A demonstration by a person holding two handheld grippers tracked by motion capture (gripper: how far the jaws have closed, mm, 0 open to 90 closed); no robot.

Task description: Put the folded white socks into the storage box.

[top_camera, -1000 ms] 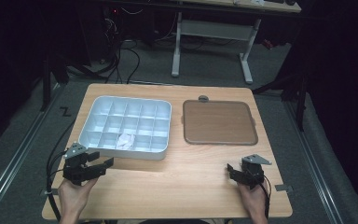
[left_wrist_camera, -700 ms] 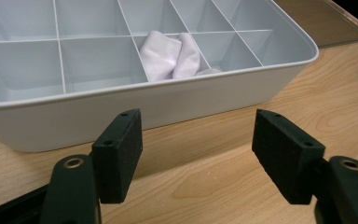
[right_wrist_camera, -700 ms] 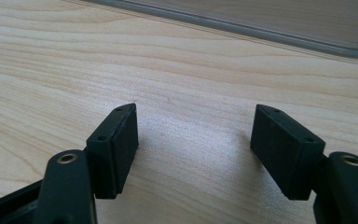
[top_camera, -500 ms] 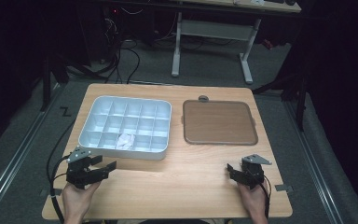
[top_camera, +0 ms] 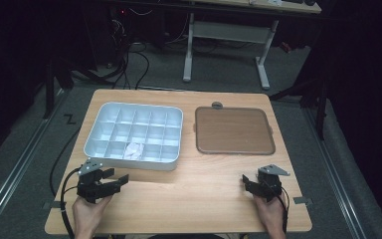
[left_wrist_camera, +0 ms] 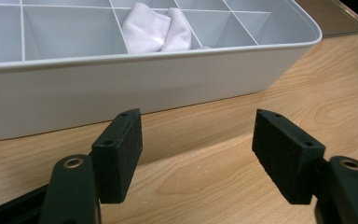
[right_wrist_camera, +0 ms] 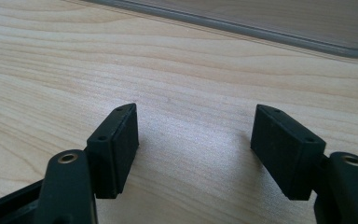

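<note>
Now left claw (left_wrist_camera: 196, 154) agape, empty, near compartment tray (left_wrist_camera: 121, 88).

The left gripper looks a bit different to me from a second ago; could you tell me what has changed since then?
The left gripper has drawn back a little toward the near table edge, away from the white tray, jaws open and empty throughout. The right gripper, the white cloth in its compartment and the brown tray stayed put.

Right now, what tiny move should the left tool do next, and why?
Probably lift the left tool a little and ease it forward over the near wall of the white divided tray. Its jaws stand open with nothing between them, it sits low on the table just short of that wall, and the white cloth lies in a compartment right behind it.
</note>
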